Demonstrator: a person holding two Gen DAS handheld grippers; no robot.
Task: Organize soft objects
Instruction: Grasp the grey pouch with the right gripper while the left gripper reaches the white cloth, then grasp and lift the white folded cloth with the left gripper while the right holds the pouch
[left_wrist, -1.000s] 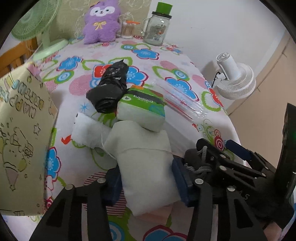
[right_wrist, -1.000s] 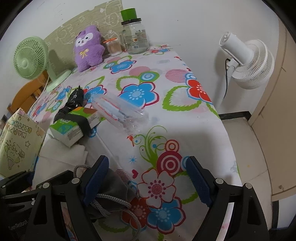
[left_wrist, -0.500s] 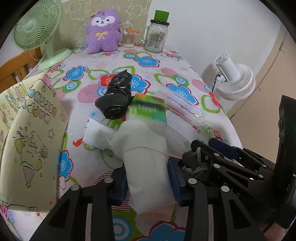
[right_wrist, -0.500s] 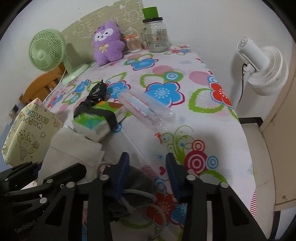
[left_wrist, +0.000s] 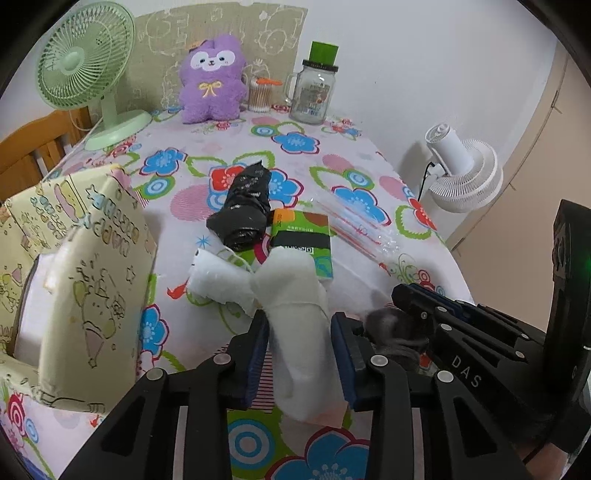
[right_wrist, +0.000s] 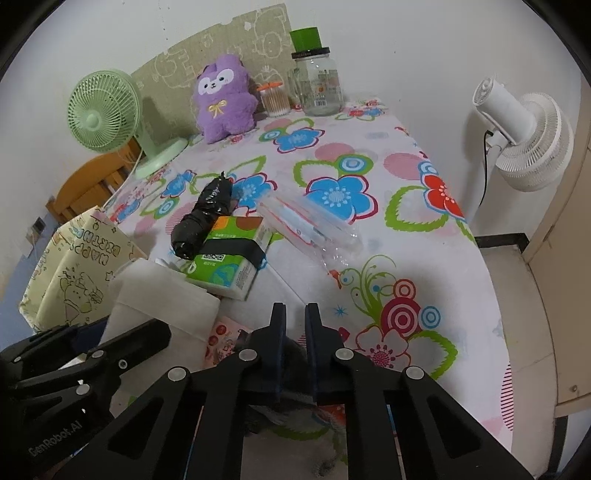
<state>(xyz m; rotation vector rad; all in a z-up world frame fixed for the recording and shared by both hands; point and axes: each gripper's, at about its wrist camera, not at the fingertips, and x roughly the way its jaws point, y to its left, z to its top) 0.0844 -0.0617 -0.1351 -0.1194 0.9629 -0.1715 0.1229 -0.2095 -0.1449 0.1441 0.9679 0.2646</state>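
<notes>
Left gripper (left_wrist: 299, 354) closing on white cloth bundle (left_wrist: 295, 314), just in front of tissue pack (left_wrist: 301, 236); soft, light, grab mid-body. Right gripper (right_wrist: 294, 325) clamped on grey fabric (left_wrist: 395, 326)

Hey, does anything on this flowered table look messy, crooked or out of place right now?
Yes. The green tissue pack lies askew, wedged between the black bag roll and the white cloth bundle, apparently leaning on both. The clear plastic sleeve lies diagonally beside it. Nothing looks spilled or torn.
</notes>
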